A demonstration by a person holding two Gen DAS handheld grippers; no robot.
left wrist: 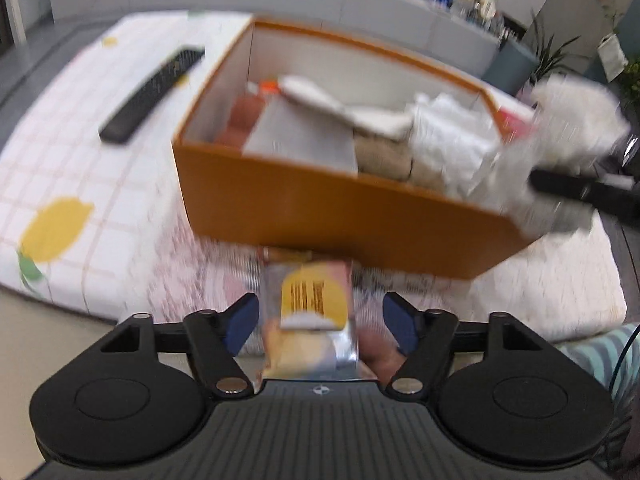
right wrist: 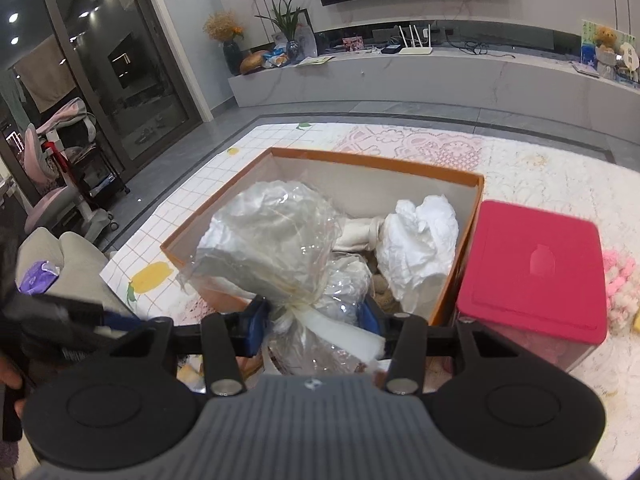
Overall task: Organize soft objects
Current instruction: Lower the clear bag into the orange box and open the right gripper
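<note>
Blue-padded right gripper [right wrist: 314,322] clenches the tied neck of a crinkled clear plastic bundle [right wrist: 272,236] stuffed with white material, bound by a cream ribbon, held over the near edge of the orange box [right wrist: 476,216]; left gripper [left wrist: 320,322] stands spread, a yellow-labelled foil packet [left wrist: 310,312] lying loose between its fingers, just before the box.

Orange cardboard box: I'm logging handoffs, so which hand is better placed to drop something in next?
Right. Its tool is shut on the clear plastic-wrapped white bundle, over the orange cardboard box. The left tool is open, outside it.
</note>
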